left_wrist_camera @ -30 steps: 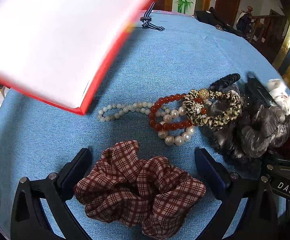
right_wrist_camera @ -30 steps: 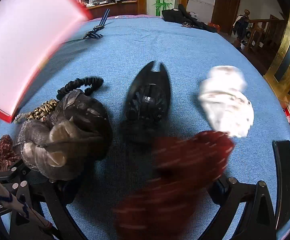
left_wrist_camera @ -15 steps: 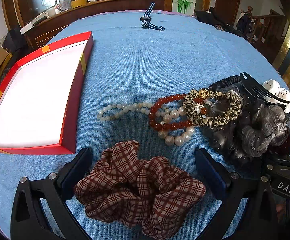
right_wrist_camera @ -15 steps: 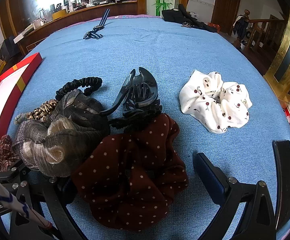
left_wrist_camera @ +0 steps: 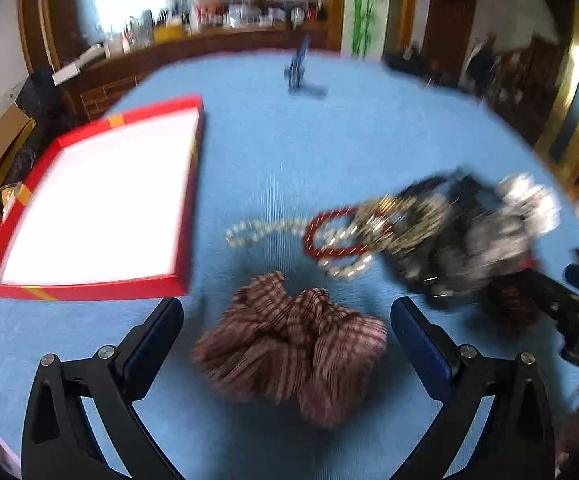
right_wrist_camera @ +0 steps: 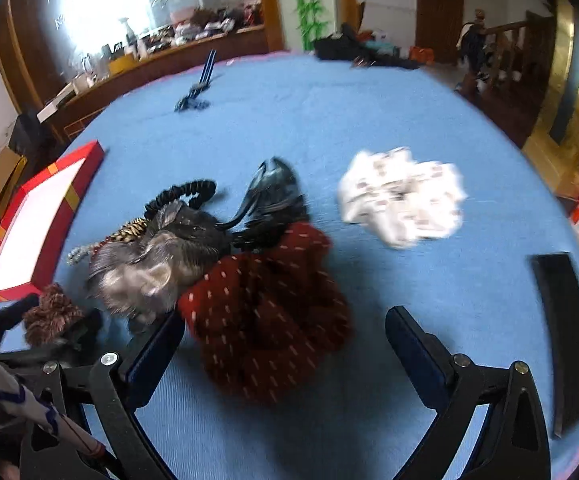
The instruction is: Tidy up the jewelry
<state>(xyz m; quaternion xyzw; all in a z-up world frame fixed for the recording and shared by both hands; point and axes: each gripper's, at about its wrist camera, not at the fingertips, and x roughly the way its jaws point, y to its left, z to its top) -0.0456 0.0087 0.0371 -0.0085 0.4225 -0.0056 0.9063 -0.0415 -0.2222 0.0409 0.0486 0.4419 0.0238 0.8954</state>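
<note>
My left gripper (left_wrist_camera: 285, 320) is open above the blue cloth, and a brown plaid scrunchie (left_wrist_camera: 289, 344) lies between its fingers without being gripped. Beyond it lie a pearl strand (left_wrist_camera: 265, 230), a red bead bracelet (left_wrist_camera: 337, 236) and a leopard scrunchie (left_wrist_camera: 405, 216). A red box with a white inside (left_wrist_camera: 93, 208) sits at the left. My right gripper (right_wrist_camera: 285, 332) is open over a dark red dotted scrunchie (right_wrist_camera: 265, 316). A grey scrunchie (right_wrist_camera: 161, 264), a black claw clip (right_wrist_camera: 273, 196) and a white dotted scrunchie (right_wrist_camera: 405, 196) lie beyond. Both views are blurred by motion.
A blue striped ribbon (left_wrist_camera: 299, 70) lies far back on the round table (right_wrist_camera: 349, 120). A black strip (right_wrist_camera: 565, 332) rests near the right edge. Dark bags (right_wrist_camera: 353, 50) sit at the far rim. Wooden counters and doors stand behind.
The red box came down from the air and now rests flat at the left. Both grippers have lifted and pulled back slightly, so the scrunchies sit further ahead between the fingers.
</note>
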